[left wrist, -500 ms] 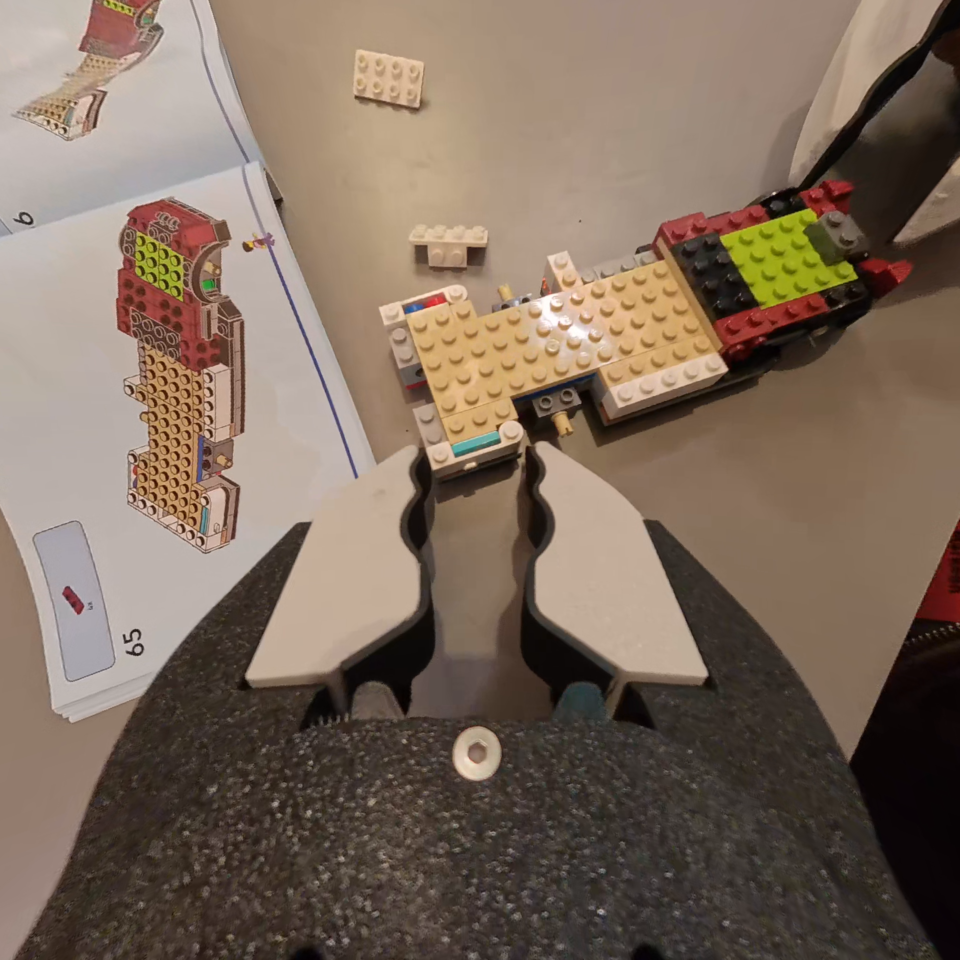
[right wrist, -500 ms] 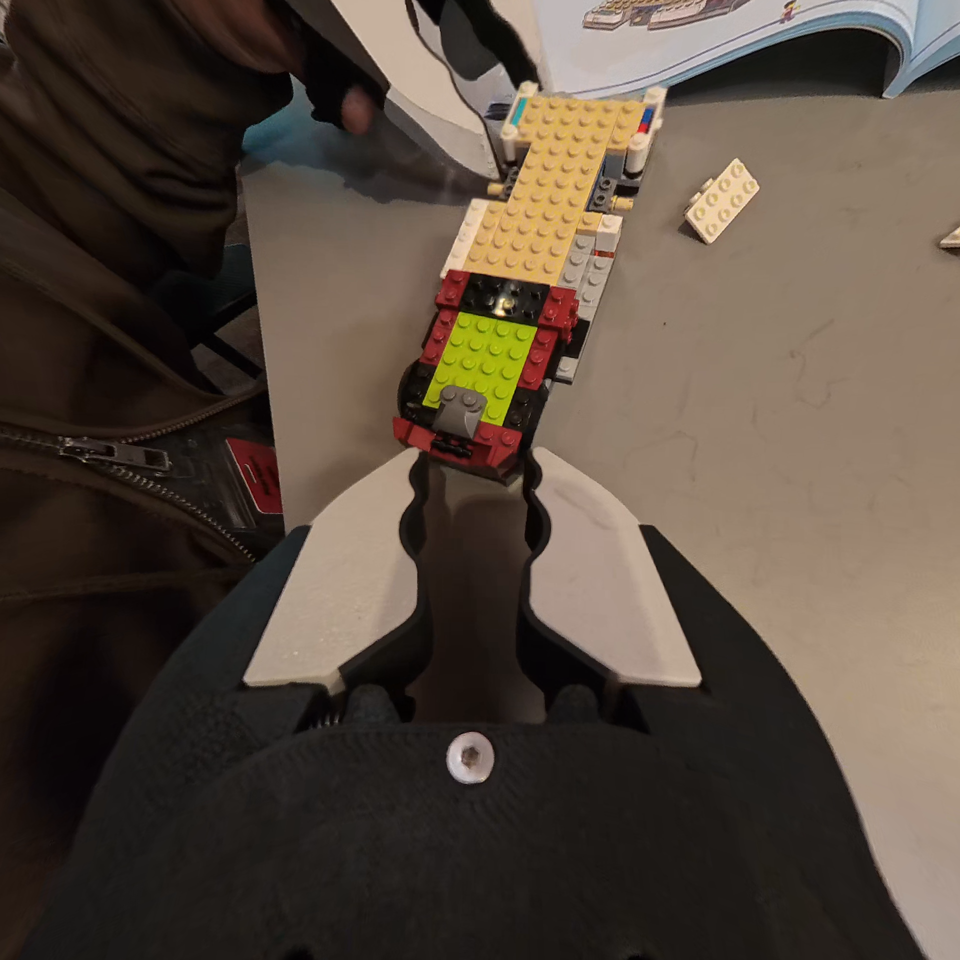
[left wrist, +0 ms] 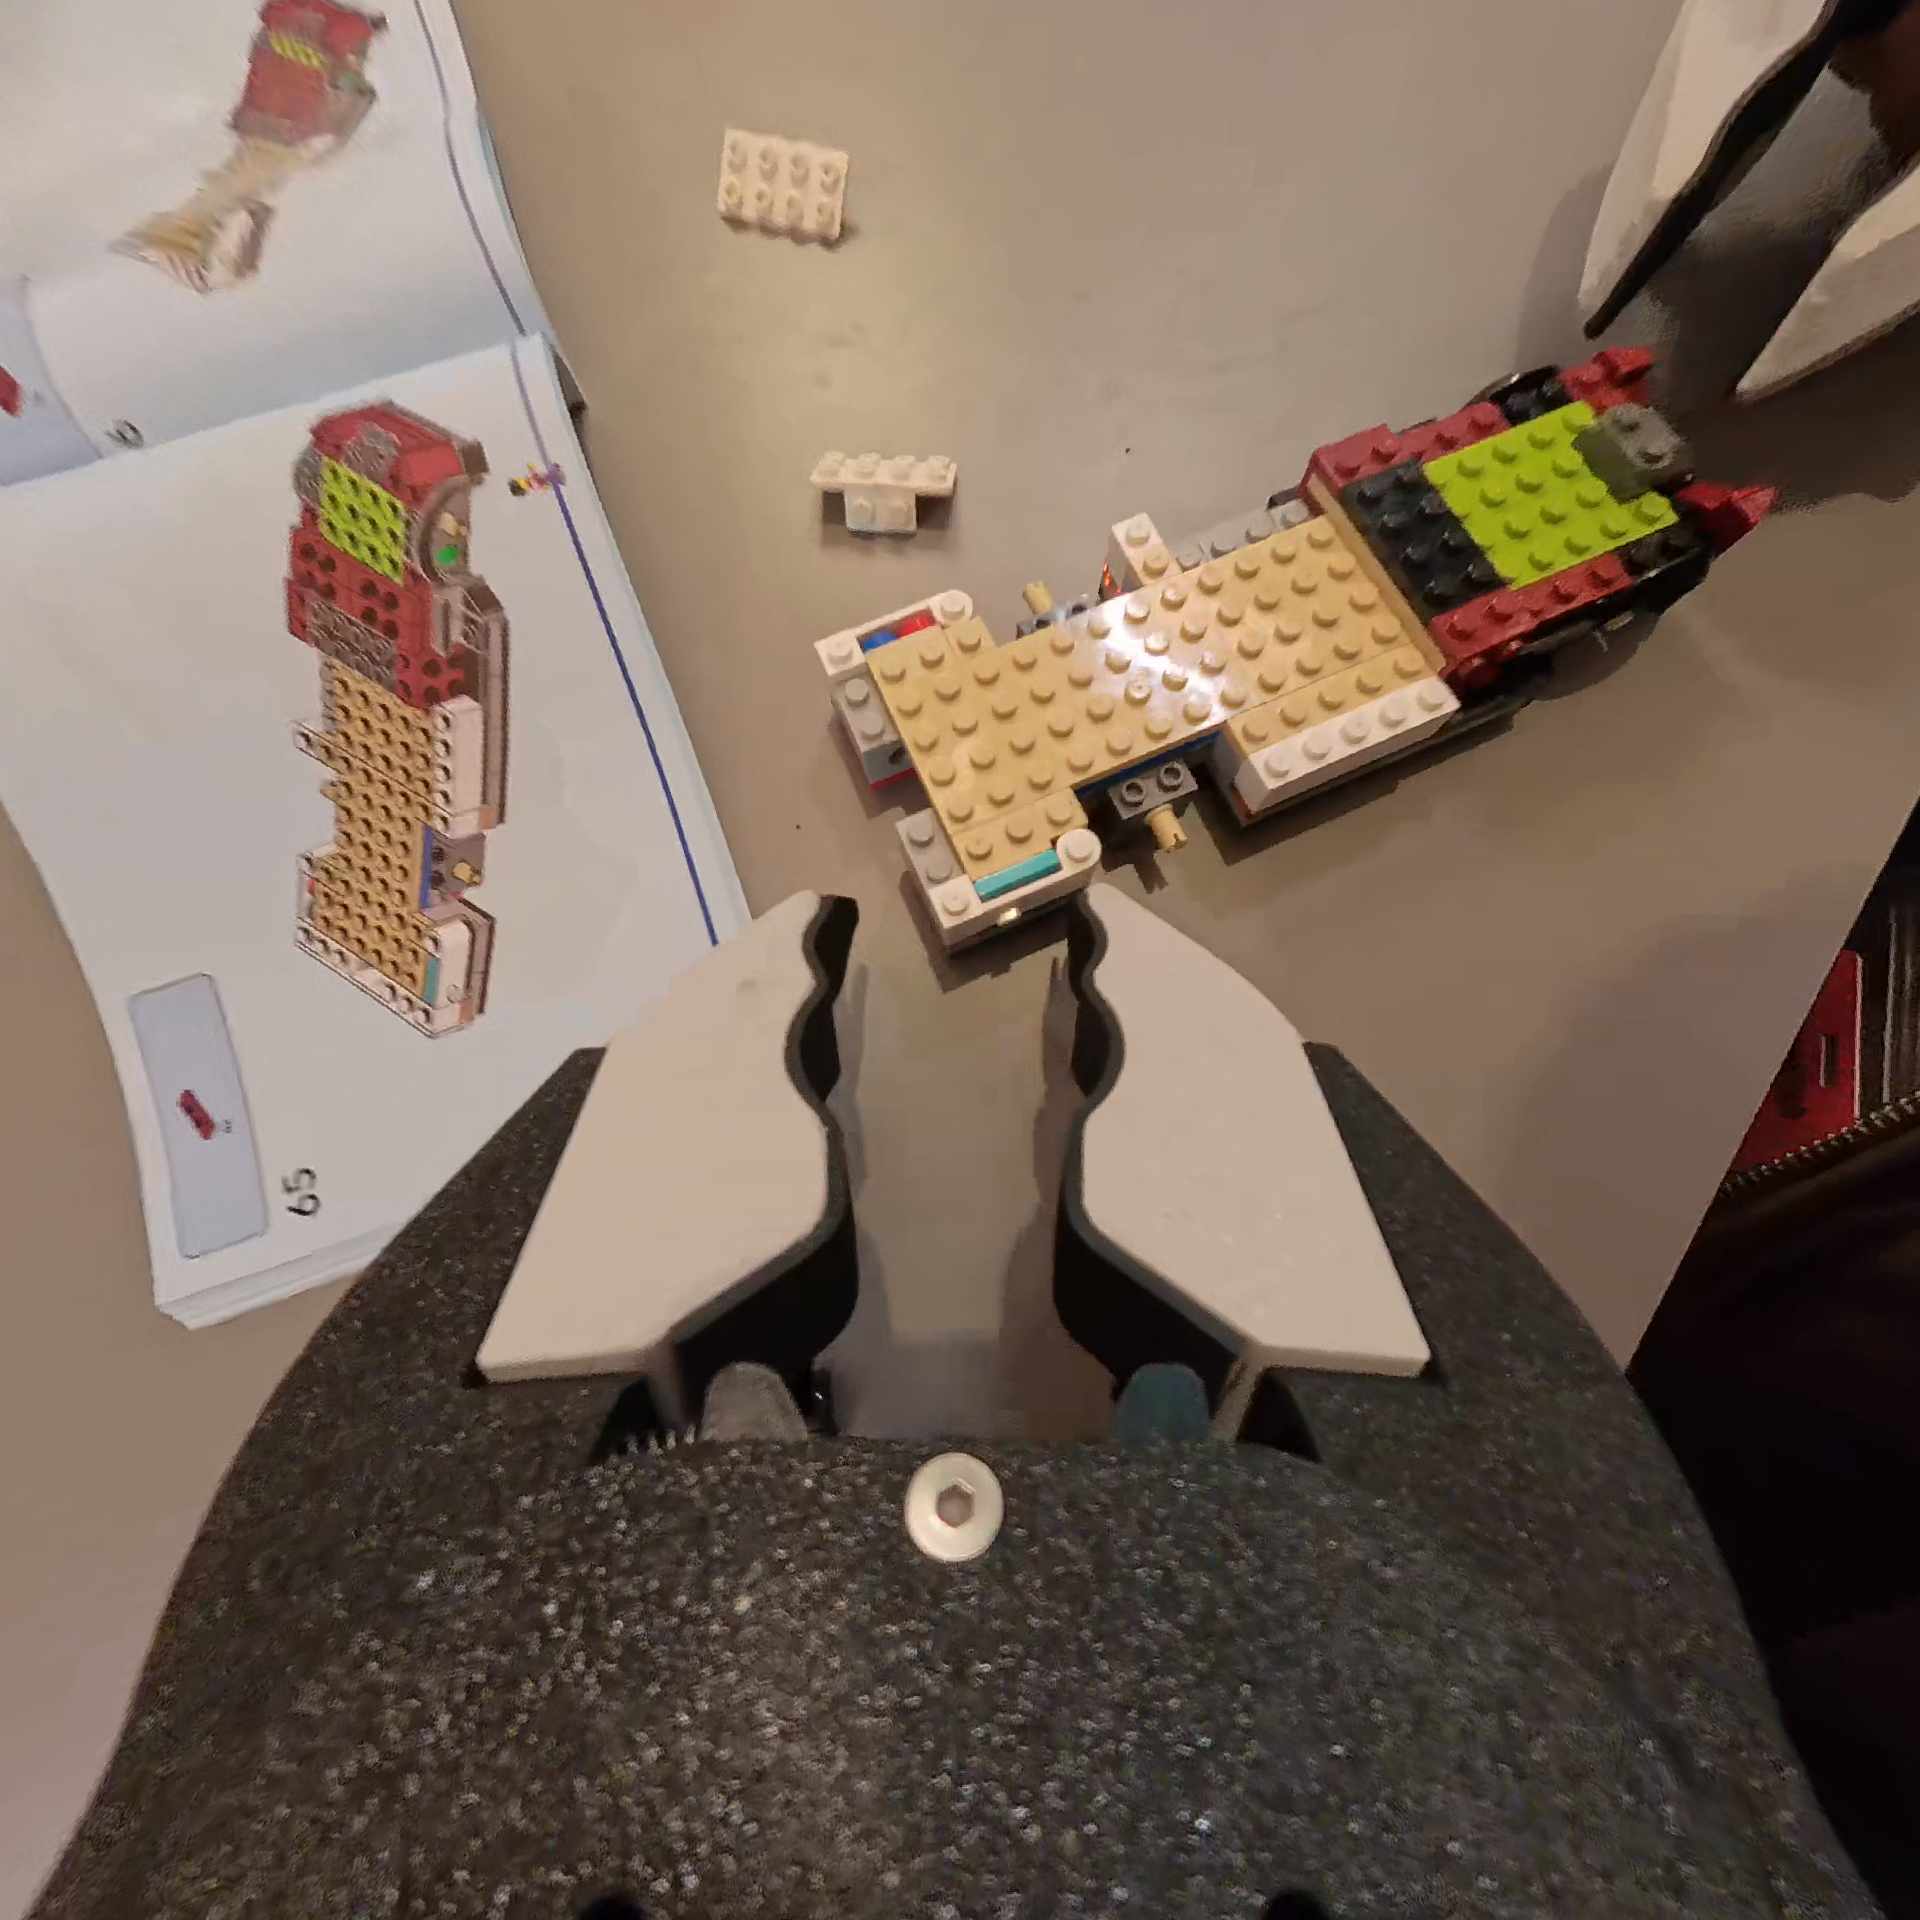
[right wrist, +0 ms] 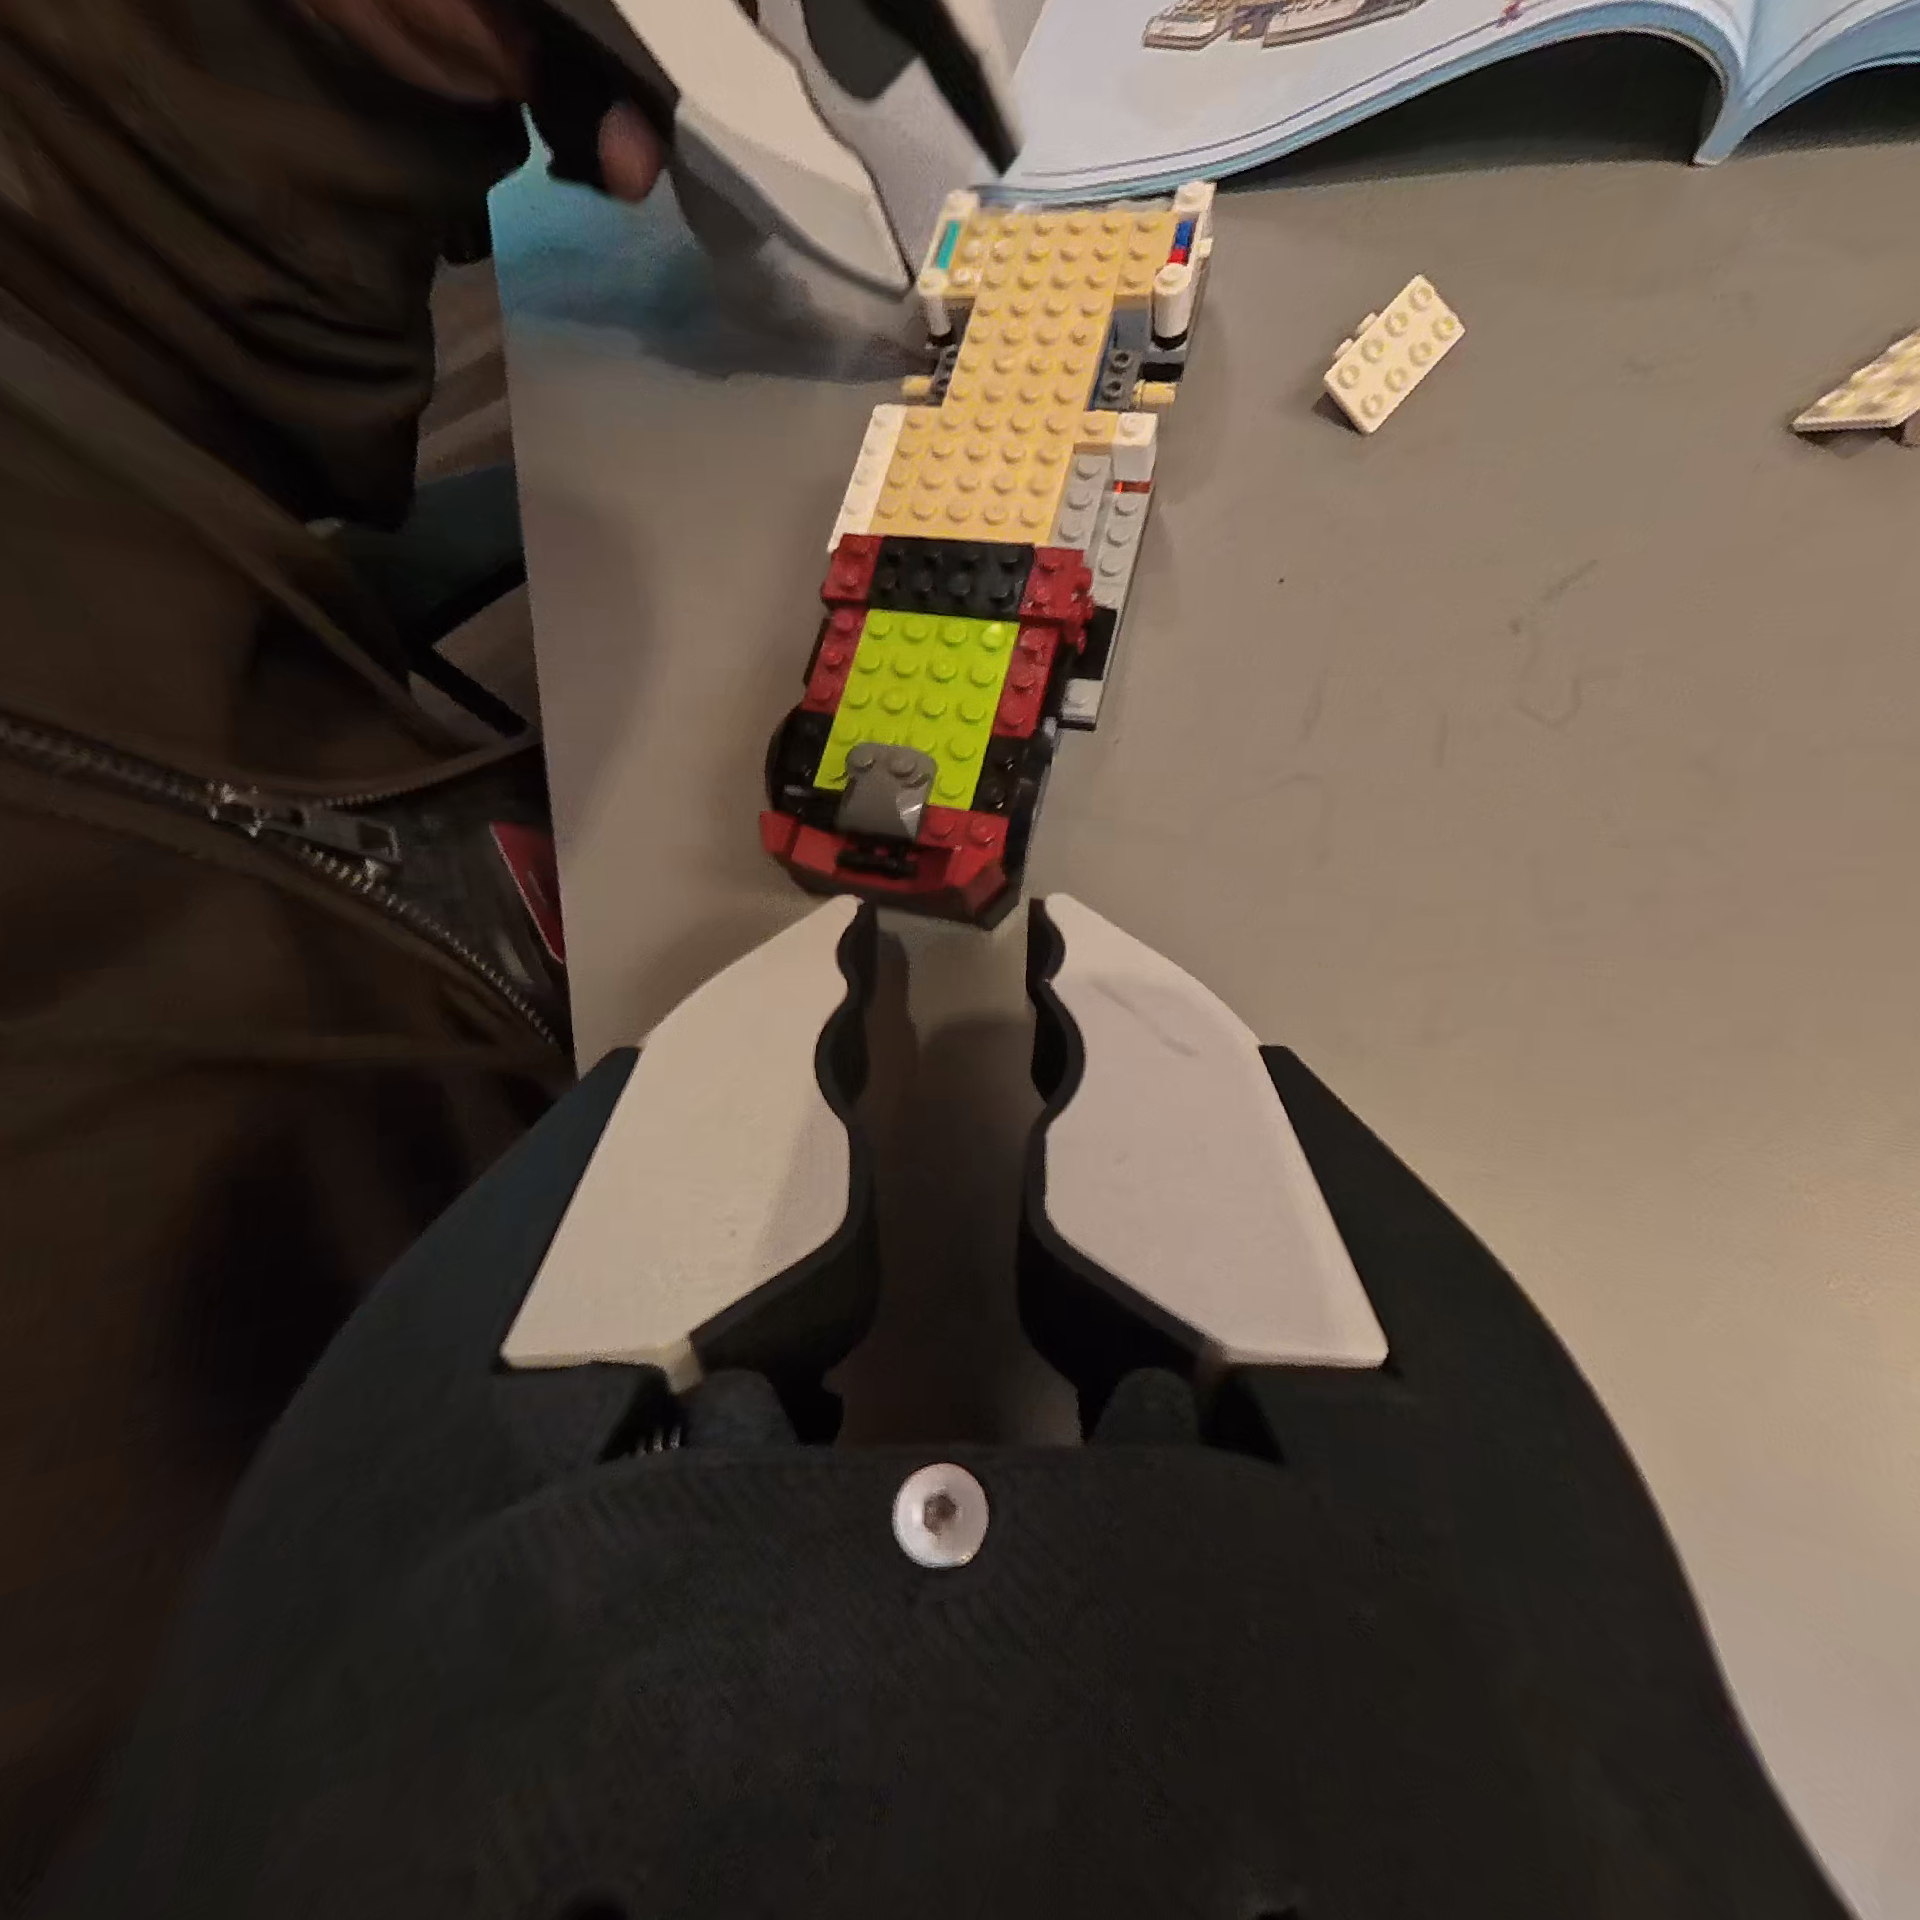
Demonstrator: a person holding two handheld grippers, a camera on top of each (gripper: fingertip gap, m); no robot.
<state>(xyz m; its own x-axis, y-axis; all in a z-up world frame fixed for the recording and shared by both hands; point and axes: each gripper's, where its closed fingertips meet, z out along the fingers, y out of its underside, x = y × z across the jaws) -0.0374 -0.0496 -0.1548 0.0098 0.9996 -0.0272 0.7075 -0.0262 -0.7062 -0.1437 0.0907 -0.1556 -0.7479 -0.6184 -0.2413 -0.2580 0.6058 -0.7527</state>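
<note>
Left hand-held gripper open, empty, a bit back from brick model's white end. Right hand-held gripper open, just off red end. Model flat on worktop, booklet and loose white bricks beside.

Grey table, brick model w/ tan studded deck, lime-green panel, dark-red & black nose, white edging, teal tile, two cream plates, pale-blue booklet, pale-grey gripper fingers.
</note>
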